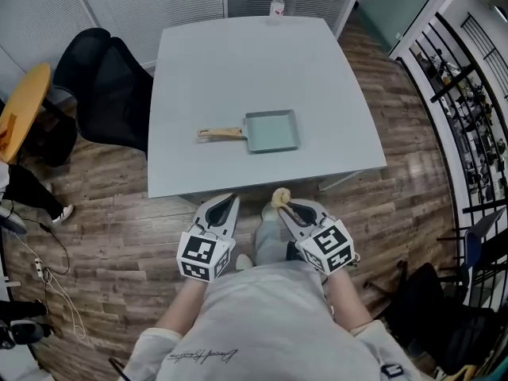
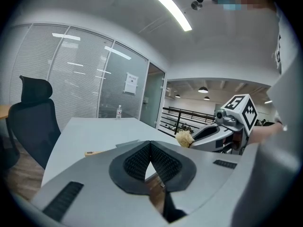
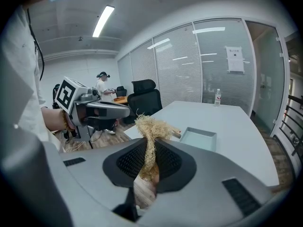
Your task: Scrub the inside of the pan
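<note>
A pale green rectangular pan with a wooden handle lies near the front of the light grey table; the right gripper view shows the pan ahead on the tabletop. My right gripper is shut on a tan fibrous scrubber, which sticks up between its jaws. My left gripper is shut with nothing in it. Both grippers hover short of the table's front edge, apart from the pan.
A plastic water bottle stands at the table's far edge. A black office chair sits at the table's left, with a round yellow table beyond it. A black railing runs along the right. Cables lie on the wooden floor.
</note>
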Motion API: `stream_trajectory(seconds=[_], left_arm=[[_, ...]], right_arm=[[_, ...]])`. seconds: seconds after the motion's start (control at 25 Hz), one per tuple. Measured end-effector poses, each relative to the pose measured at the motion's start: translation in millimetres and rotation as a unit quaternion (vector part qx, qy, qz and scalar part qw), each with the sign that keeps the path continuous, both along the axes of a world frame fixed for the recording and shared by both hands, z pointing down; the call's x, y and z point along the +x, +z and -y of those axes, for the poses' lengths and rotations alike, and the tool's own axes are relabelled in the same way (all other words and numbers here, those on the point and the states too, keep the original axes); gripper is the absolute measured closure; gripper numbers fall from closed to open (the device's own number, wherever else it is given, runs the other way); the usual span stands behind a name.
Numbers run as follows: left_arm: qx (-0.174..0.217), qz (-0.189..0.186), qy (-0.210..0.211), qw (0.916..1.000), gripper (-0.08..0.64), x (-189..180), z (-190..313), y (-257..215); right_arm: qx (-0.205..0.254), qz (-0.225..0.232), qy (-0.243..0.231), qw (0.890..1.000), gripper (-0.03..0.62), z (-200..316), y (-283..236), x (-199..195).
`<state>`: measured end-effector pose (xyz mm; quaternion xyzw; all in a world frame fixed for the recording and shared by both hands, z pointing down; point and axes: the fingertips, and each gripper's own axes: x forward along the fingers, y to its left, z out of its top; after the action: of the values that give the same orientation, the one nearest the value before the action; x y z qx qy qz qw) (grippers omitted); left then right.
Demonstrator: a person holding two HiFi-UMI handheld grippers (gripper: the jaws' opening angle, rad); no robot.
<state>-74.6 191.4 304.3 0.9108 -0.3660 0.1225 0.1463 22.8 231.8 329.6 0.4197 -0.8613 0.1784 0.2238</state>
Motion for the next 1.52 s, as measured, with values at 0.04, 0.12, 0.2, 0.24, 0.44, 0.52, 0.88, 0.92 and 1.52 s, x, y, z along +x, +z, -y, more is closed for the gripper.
stream_trajectory(seconds=[0.04, 0.12, 0.2, 0.24, 0.44, 0.52, 0.88, 0.92, 1.52], left_arm=[[0.0, 0.0, -0.002, 1.0, 0.549, 2, 7, 1], [-0.002, 0.002, -0.006, 1.0, 0.549, 6, 24, 2], [-0.003, 0.005, -0.007, 1.0, 0.549, 12, 41, 3], [-0.003, 0.006, -0.008, 1.0, 0.549, 15, 49, 3], [-0.002, 0.008, -0.019, 0.9998, 0.549, 29, 88, 4], [0.0, 0.008, -0.025, 0.9997, 0.549, 36, 102, 1], [-0.002, 0.01, -0.055, 0.9985, 0.549, 52, 148, -3], [-0.001, 0.01, -0.056, 0.9984, 0.549, 54, 152, -2], [0.008, 0.005, -0.074, 0.9972, 0.549, 76, 190, -6]], right_arm=[[-0.003, 0.001, -0.005, 1.0, 0.528, 7, 2, 2], [-0.007, 0.002, -0.01, 1.0, 0.528, 23, 5, 7], [-0.006, 0.003, -0.014, 1.0, 0.528, 41, 4, 14], [-0.006, 0.003, -0.017, 1.0, 0.528, 51, 3, 17], [-0.005, 0.002, -0.038, 0.999, 0.528, 93, 2, 33], [-0.006, 0.003, -0.044, 0.999, 0.528, 108, 2, 41], [-0.004, 0.01, -0.08, 0.997, 0.528, 168, -1, 57], [-0.004, 0.01, -0.083, 0.996, 0.528, 173, -1, 58], [-0.002, 0.013, -0.105, 0.994, 0.528, 214, 2, 80]])
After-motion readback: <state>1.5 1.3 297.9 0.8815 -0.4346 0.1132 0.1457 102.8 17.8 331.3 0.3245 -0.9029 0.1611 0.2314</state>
